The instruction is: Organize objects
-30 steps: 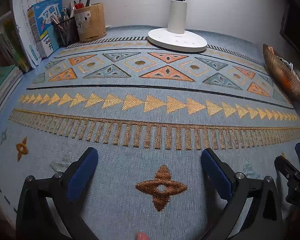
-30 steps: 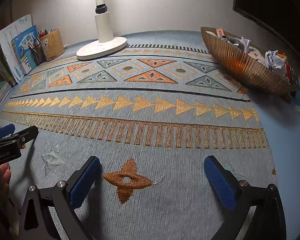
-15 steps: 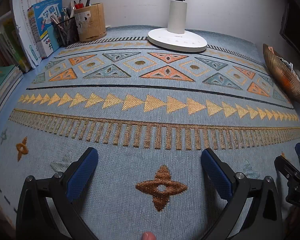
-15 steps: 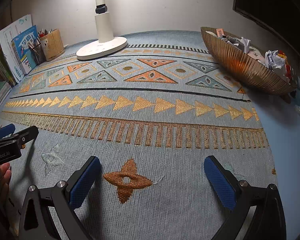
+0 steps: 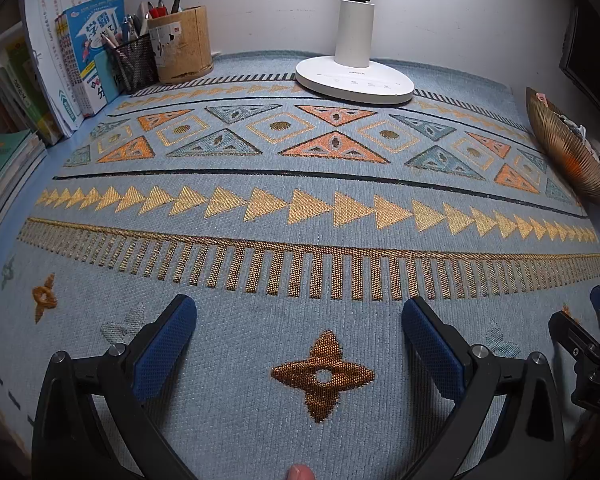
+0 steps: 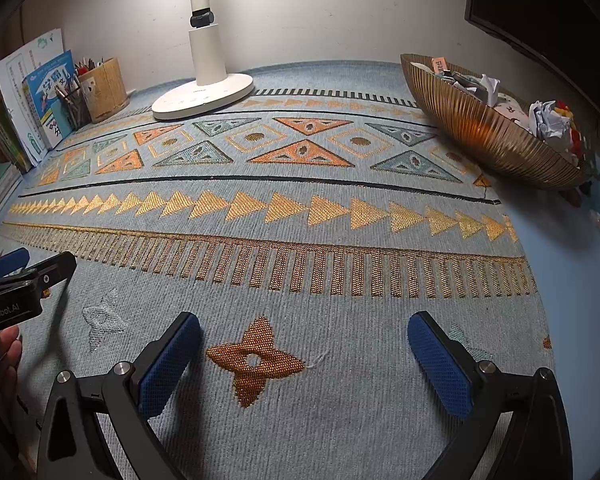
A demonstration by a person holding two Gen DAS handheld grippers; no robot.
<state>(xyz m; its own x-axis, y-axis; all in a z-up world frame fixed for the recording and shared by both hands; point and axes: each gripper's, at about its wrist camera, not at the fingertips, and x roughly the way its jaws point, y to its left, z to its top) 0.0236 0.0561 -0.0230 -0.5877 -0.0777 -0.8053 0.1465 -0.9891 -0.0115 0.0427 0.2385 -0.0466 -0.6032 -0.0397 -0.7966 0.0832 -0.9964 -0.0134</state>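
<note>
My left gripper (image 5: 300, 320) is open and empty, low over the near part of a patterned blue mat (image 5: 300, 184). My right gripper (image 6: 304, 332) is open and empty too, beside it to the right; its fingers show at the left wrist view's right edge (image 5: 580, 340). The left gripper shows at the right wrist view's left edge (image 6: 24, 276). A ribbed golden bowl (image 6: 484, 136) at the far right holds crumpled paper (image 6: 548, 120) and small items. A cork pen holder (image 5: 184, 46) and a black mesh pen cup (image 5: 134, 62) stand at the far left.
A white desk lamp (image 5: 354, 76) stands at the back middle against the wall. Books and booklets (image 5: 72, 56) lean at the far left, with a stack of books (image 5: 0, 164) beside them. A dark monitor (image 6: 548, 4) hangs at the upper right.
</note>
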